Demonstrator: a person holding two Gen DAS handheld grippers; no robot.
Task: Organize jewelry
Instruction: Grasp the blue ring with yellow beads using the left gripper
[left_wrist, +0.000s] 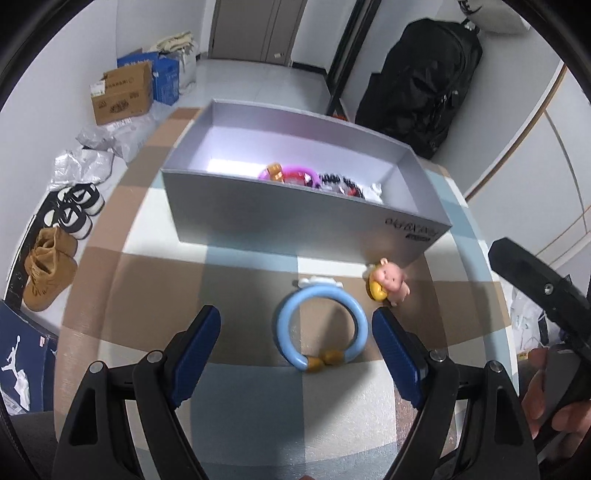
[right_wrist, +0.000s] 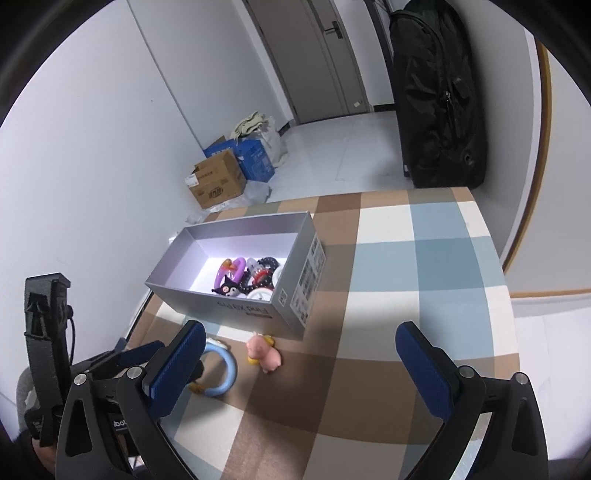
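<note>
Left gripper (left_wrist: 295, 347) gaped empty over our blue bracelet (left_wrist: 320, 334); perhaps 4 pieces sat boxed (left_wrist: 295, 206), 2 remained.

The grey box's (left_wrist: 295, 206) near wall hides the lower parts of the jewelry (left_wrist: 317, 181) inside, beyond the left hand-held gripper (left_wrist: 297, 343). From the right wrist view, the right hand-held gripper's (right_wrist: 301, 365) left finger (right_wrist: 173, 369) covers part of the blue bracelet (right_wrist: 221, 373). The box's lettering (left_wrist: 413, 229) is too blurred to read. A hand (left_wrist: 543, 391) is cut off by the right edge.
</note>
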